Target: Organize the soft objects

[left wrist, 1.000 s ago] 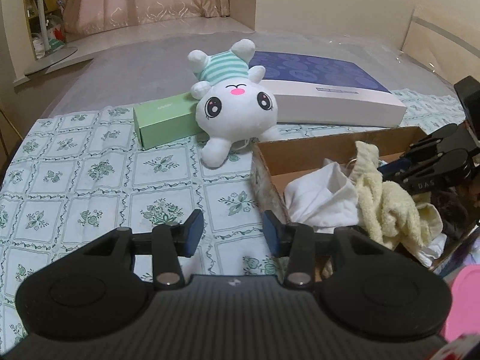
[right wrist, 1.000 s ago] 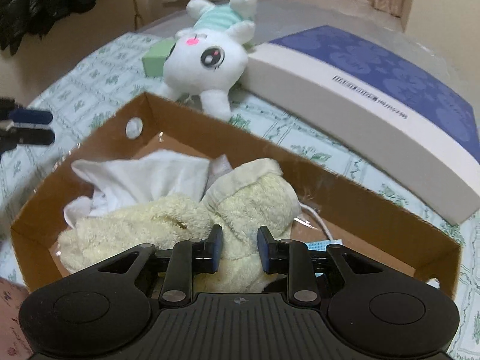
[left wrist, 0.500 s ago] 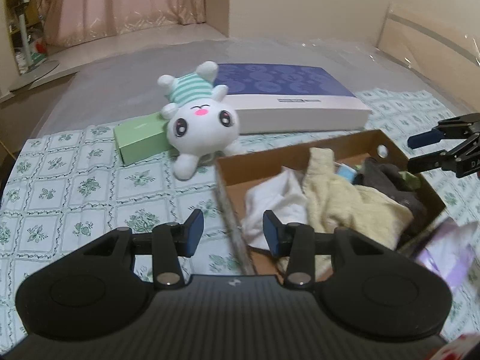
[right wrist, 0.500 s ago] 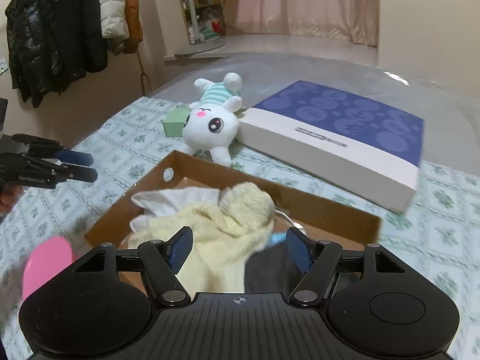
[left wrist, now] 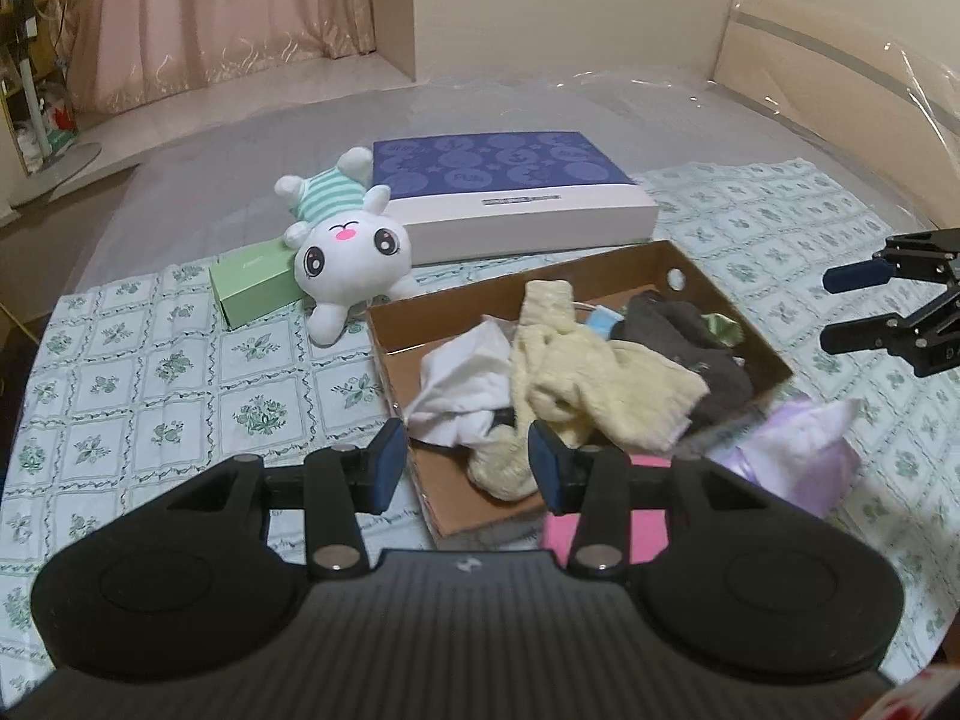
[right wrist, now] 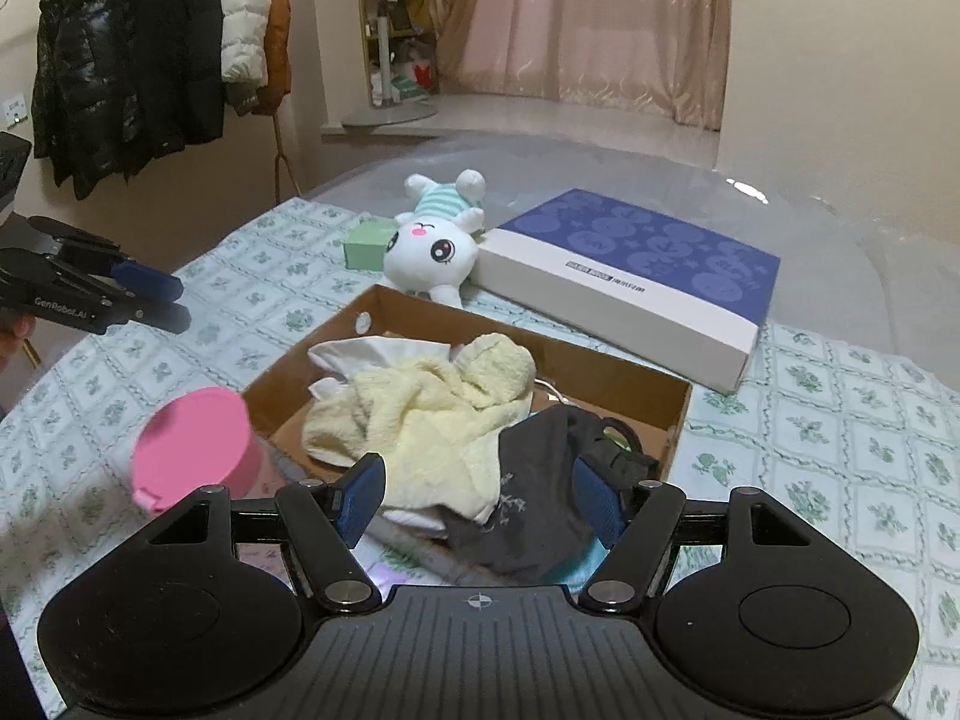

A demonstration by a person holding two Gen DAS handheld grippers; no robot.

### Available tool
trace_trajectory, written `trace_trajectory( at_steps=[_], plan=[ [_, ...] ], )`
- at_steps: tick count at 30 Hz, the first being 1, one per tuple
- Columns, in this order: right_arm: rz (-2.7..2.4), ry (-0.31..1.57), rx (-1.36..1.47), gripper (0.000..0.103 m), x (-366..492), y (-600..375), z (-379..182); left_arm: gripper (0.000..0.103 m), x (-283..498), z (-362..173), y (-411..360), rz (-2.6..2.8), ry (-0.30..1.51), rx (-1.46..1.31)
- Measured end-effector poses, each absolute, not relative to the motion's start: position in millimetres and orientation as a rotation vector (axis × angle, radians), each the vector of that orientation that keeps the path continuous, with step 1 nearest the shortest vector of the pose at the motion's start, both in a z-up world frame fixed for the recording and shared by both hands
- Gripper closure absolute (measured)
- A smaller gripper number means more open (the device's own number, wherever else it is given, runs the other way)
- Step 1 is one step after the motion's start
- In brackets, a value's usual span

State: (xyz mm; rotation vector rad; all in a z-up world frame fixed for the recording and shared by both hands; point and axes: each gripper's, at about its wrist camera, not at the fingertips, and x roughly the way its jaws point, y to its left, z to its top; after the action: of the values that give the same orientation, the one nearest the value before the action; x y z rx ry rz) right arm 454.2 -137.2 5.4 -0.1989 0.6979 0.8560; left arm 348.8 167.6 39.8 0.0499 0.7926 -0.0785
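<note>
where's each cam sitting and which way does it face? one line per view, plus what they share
Left wrist: on the left gripper, angled down across the cardboard box toward the plush bunny; own open fingers show, right gripper at right.
Right wrist: on the right gripper, looking down over the yellow towel; own open fingers show, left gripper at left.
Shared: box, bunny, towel, blue-lidded box.

The left claw (left wrist: 459,467) hung empty, jaws apart, over the near rim of a box (left wrist: 708,267) heaped with a yellow towel (left wrist: 600,372), white cloth (left wrist: 462,372) and dark garment (left wrist: 690,324). A plush (left wrist: 354,258) lay at eleven o'clock; the right claw (left wrist: 864,306) gaped at three.
</note>
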Motion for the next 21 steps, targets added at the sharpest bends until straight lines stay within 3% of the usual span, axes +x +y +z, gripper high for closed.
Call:
trace_trajectory(
  at_steps=[21],
  plan=[
    [0.864,0.634,-0.142,0.034,330,-166,35,0.060,224,76,105,-0.096,0.740,0.093]
  ],
)
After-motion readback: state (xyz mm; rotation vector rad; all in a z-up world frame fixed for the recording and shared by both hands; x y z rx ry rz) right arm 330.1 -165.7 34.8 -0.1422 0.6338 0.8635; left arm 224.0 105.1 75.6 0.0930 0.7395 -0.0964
